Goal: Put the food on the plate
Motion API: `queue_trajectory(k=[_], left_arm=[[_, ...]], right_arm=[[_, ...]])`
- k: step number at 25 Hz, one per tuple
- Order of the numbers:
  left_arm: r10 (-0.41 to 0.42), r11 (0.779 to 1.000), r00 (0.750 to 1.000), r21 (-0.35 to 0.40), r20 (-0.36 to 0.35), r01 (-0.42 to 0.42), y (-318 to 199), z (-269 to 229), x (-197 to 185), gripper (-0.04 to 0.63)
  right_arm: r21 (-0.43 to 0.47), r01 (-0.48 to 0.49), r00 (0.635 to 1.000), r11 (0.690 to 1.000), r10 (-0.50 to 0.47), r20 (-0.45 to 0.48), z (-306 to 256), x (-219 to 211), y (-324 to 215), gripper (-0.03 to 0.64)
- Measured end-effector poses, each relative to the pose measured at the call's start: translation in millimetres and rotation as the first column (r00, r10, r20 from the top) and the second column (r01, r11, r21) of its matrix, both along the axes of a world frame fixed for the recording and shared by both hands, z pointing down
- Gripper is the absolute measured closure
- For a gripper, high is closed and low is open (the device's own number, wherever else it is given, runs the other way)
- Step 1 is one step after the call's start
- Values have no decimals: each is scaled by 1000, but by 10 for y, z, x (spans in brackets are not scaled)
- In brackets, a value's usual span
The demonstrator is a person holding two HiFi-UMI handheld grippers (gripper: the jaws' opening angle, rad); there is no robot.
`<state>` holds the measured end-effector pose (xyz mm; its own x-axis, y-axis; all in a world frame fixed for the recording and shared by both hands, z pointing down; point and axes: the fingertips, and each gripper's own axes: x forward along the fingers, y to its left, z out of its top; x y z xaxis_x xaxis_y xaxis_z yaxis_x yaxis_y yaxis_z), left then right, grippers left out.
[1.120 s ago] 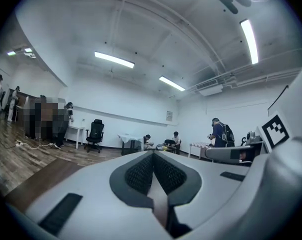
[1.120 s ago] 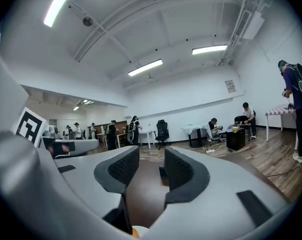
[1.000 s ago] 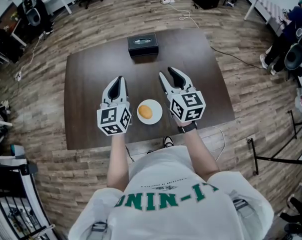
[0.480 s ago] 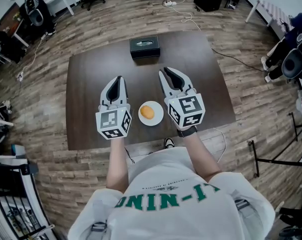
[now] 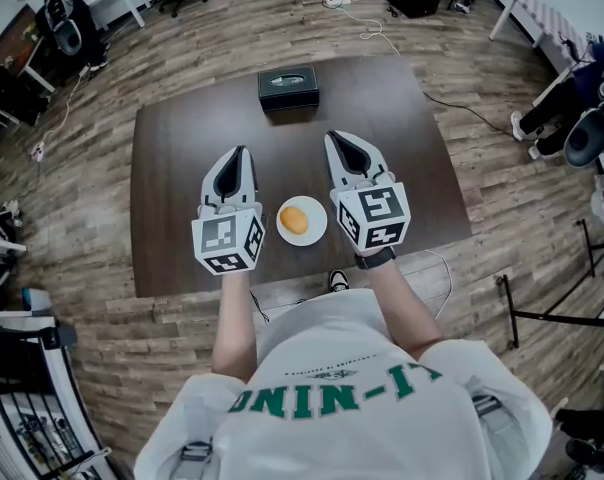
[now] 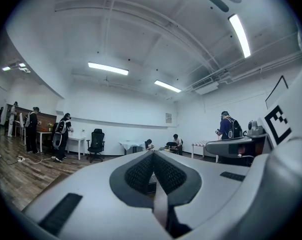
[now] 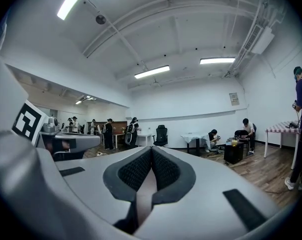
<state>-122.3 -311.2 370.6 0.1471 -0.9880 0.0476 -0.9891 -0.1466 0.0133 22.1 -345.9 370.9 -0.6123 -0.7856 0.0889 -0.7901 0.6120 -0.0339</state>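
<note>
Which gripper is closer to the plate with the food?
Right, slightly. The right gripper sits just right of the plate, almost at its rim; the left gripper is left of it with a wider gap.

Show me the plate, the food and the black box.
plate (image 5: pixel 318 229), head view, bare white rim on its right side.
food (image 5: pixel 294 219), head view, middle of the orange piece.
black box (image 5: pixel 288 88), head view, centre of its top.
</note>
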Motion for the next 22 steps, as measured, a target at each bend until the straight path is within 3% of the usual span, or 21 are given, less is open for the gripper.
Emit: queue_trajectory(k=[22], left_arm=[[-10, 999, 999, -42, -42, 8, 62, 150, 61, 583]], right_arm=[[-32, 12, 1000, 999, -12, -11, 154, 83, 46, 600]])
